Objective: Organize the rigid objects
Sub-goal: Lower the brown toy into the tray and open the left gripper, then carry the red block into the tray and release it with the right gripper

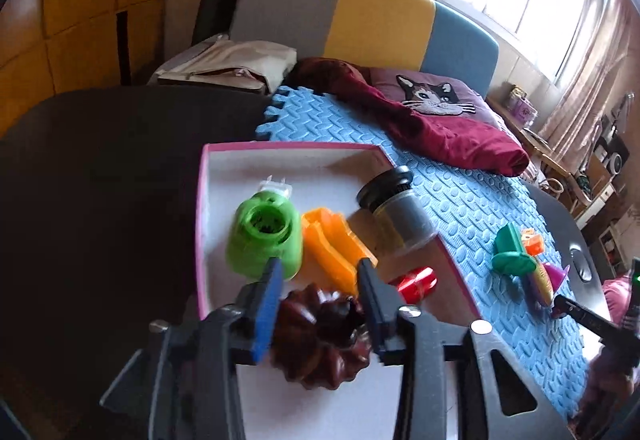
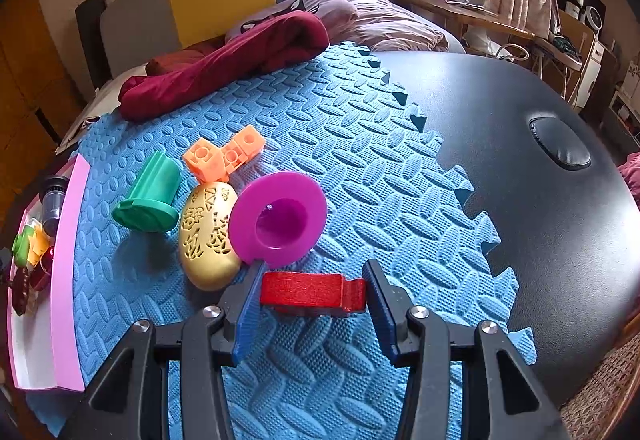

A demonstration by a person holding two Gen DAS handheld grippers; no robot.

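Observation:
My left gripper (image 1: 318, 282) is shut on a dark brown fluted mould (image 1: 320, 340) over the pink-rimmed white tray (image 1: 280, 153). In the tray lie a green cup-shaped piece (image 1: 264, 240), an orange piece (image 1: 334, 244), a dark jar (image 1: 396, 209) and a red shiny piece (image 1: 416, 282). My right gripper (image 2: 314, 280) is shut on a red glittery block (image 2: 312, 294) just above the blue foam mat (image 2: 340, 143). On the mat ahead lie a purple funnel (image 2: 280, 217), a gold perforated egg (image 2: 208, 240), a green cup-shaped piece (image 2: 150, 195) and orange cubes (image 2: 224, 153).
A maroon cloth (image 2: 224, 55) lies at the mat's far edge. The black table (image 2: 540, 179) extends right of the mat. The tray (image 2: 66, 240) sits at the mat's left edge. A bed and headboard (image 1: 360, 11) stand behind.

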